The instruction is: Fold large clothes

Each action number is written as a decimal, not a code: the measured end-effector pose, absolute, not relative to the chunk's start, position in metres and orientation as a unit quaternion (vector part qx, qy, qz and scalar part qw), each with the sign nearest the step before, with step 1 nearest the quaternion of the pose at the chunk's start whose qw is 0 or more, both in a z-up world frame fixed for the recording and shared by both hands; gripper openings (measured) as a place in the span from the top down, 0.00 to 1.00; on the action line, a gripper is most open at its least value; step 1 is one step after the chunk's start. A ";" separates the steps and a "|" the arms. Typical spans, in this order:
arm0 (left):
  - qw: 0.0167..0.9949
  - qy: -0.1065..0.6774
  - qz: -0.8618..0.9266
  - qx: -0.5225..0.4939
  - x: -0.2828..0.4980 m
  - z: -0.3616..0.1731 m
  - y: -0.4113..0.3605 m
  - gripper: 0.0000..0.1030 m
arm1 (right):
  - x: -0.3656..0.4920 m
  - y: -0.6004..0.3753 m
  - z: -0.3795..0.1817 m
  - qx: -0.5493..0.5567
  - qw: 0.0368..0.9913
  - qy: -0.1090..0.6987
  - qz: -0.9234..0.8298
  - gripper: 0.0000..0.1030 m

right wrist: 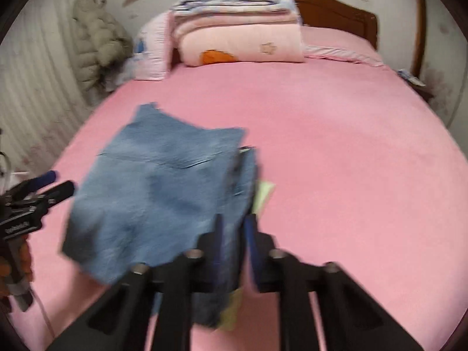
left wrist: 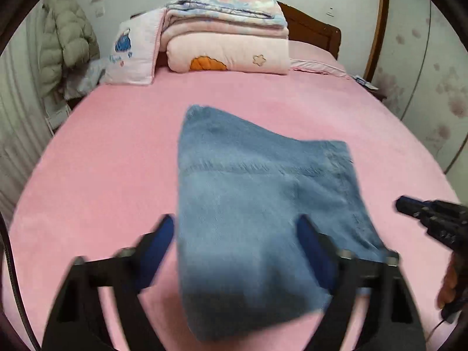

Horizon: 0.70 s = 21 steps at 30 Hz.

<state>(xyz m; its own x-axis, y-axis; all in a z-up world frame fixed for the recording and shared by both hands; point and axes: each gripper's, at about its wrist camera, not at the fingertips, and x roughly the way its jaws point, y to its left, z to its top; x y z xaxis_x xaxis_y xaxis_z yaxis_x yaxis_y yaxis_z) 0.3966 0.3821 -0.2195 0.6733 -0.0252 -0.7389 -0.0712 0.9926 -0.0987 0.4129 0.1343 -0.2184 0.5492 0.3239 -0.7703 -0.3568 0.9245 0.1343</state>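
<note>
A folded pair of blue jeans [left wrist: 257, 204] lies on the pink bed [left wrist: 102, 161]. My left gripper [left wrist: 237, 231] is open, its fingers spread over the near left part of the jeans without gripping. My right gripper [right wrist: 234, 225] is nearly closed on the right edge of the jeans [right wrist: 163, 193]; denim sits between its blue pads. A pale green tag or lining [right wrist: 263, 193] shows under that edge. The right gripper also shows at the right edge of the left wrist view [left wrist: 421, 213], and the left gripper at the left edge of the right wrist view [right wrist: 44, 190].
A stack of folded quilts [left wrist: 228, 38] and a pillow [left wrist: 131, 55] sit at the head of the bed against a wooden headboard [left wrist: 316, 32]. A puffy coat [left wrist: 64, 38] hangs at the left wall. Pink sheet [right wrist: 351, 146] spreads to the right of the jeans.
</note>
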 end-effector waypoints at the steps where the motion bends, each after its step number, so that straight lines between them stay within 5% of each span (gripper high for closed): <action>1: 0.909 0.413 0.011 -0.064 0.393 -0.223 0.378 0.50 | 0.403 0.139 -0.219 -0.016 0.875 0.436 0.210 0.92; 10: 0.904 0.425 0.033 -0.017 0.358 -0.278 0.355 0.54 | 0.378 0.150 -0.286 -0.032 0.853 0.479 0.207 1.00; 17: 0.896 0.441 0.051 -0.013 0.362 -0.272 0.353 0.54 | 0.369 0.149 -0.271 -0.050 0.851 0.484 0.196 1.00; 20: 0.885 0.462 0.043 -0.046 0.354 -0.253 0.352 0.46 | 0.356 0.139 -0.243 -0.034 0.857 0.477 0.192 1.00; 21: 0.883 0.464 0.042 -0.057 0.347 -0.246 0.350 0.37 | 0.354 0.134 -0.236 -0.028 0.858 0.475 0.193 1.00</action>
